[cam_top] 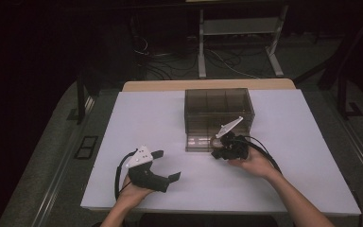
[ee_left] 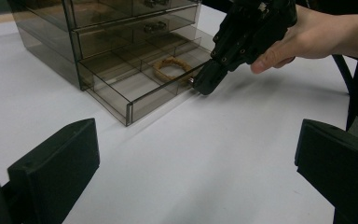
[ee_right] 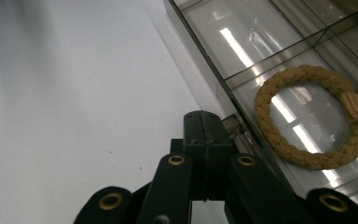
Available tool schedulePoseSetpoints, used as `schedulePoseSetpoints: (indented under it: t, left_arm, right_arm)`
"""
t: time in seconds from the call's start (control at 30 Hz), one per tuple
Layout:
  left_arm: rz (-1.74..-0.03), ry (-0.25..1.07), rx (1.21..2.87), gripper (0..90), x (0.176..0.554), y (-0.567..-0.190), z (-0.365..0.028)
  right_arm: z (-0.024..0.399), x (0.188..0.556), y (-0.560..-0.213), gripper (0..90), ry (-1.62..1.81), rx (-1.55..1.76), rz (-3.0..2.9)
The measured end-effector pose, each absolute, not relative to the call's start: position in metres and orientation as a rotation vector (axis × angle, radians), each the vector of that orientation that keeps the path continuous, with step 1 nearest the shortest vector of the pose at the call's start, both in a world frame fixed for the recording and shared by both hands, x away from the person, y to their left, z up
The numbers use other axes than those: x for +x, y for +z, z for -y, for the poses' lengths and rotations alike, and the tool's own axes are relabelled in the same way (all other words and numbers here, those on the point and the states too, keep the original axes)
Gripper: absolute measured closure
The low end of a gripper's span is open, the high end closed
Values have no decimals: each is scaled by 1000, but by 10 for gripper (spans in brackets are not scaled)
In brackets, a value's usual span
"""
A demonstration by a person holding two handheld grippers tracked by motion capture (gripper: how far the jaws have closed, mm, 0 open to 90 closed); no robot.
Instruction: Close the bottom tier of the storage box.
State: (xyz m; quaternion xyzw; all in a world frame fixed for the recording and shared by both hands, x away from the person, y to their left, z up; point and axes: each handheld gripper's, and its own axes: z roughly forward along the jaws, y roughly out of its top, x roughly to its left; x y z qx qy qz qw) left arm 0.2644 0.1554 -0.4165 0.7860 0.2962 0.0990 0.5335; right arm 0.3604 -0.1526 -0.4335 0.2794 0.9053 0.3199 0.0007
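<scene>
Drawer point(ee_left: 135, 88) of the smoky plastic box point(cam_top: 219, 111) stood pulled out at the bottom, a braided ring point(ee_right: 314, 116) lying inside. Right gripper point(ee_right: 205, 135) had its fingers closed at the drawer's knob point(ee_right: 233, 125). Left gripper point(cam_top: 163, 165) hovered over the white surface point(cam_top: 146, 118), fingers open, empty.

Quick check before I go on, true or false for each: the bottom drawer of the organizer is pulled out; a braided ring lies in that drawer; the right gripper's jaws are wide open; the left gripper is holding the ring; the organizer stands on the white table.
1. The bottom drawer of the organizer is pulled out. True.
2. A braided ring lies in that drawer. True.
3. The right gripper has its jaws wide open. False: they are shut, at the small knob on the drawer front.
4. The left gripper holds the ring. False: its jaws are open and empty, away from the organizer.
5. The organizer stands on the white table. True.
</scene>
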Motion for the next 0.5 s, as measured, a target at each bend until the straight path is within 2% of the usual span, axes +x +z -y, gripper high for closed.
schedulePoseSetpoints:
  t: [0.5]
  left_arm:
    - [-703, 241, 1877, 0, 264, -416, -156]
  right_arm:
    - [150, 360, -435, 888, 987, 865, -2832]
